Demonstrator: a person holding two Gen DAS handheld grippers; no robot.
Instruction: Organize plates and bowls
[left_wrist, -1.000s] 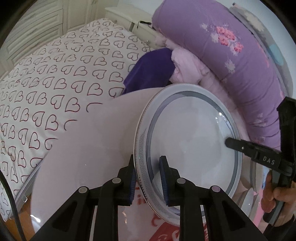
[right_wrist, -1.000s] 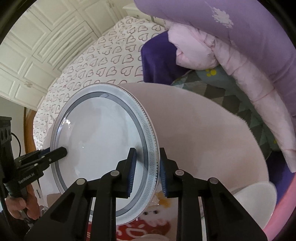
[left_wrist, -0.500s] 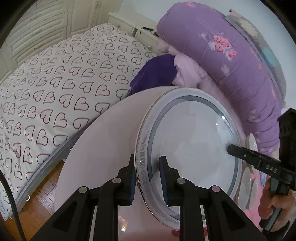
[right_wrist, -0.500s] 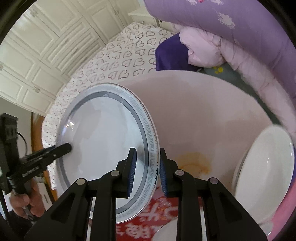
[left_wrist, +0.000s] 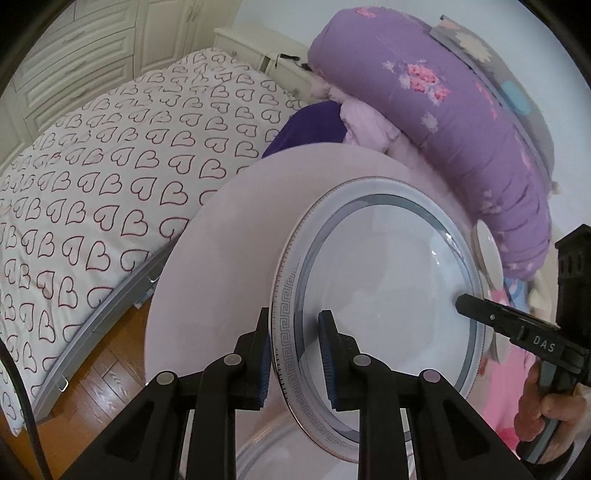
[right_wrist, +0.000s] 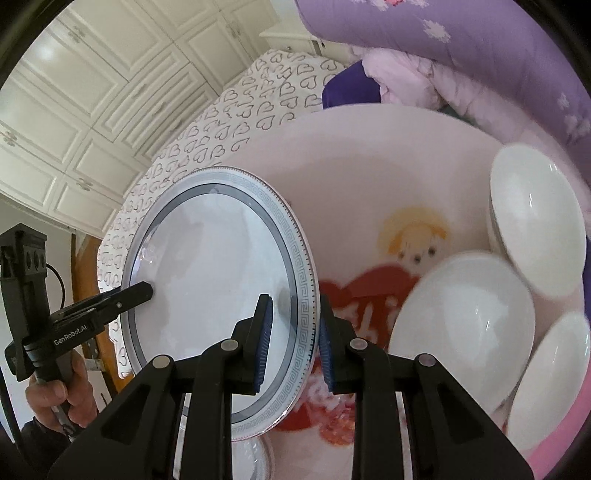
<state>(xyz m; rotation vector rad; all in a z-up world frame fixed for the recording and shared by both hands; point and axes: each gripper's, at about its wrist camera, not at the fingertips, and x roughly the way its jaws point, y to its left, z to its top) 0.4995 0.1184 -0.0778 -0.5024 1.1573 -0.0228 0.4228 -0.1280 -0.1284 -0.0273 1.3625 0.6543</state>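
Note:
Both grippers hold one large white plate (left_wrist: 384, 295) with a grey ring and a key-pattern rim, above the round pink table (left_wrist: 229, 258). My left gripper (left_wrist: 293, 354) is shut on its near rim. My right gripper (right_wrist: 293, 339) is shut on the opposite rim of the plate (right_wrist: 214, 280). The right gripper also shows at the far rim in the left wrist view (left_wrist: 517, 332). Three white bowls (right_wrist: 465, 325) sit on the table at the right. Another plate's rim (left_wrist: 280, 454) shows below the held plate.
A bed with a heart-print cover (left_wrist: 92, 177) lies left of the table. Purple and pink quilts (left_wrist: 443, 122) pile up behind it. White cabinets (right_wrist: 74, 110) line the far wall. Wooden floor (left_wrist: 92, 380) shows between bed and table. The table bears a cartoon print (right_wrist: 417, 240).
Both grippers have carried the plate back over the table and lowered it. The white bowls and the cartoon print have come into the right wrist view. Both grips are unchanged.

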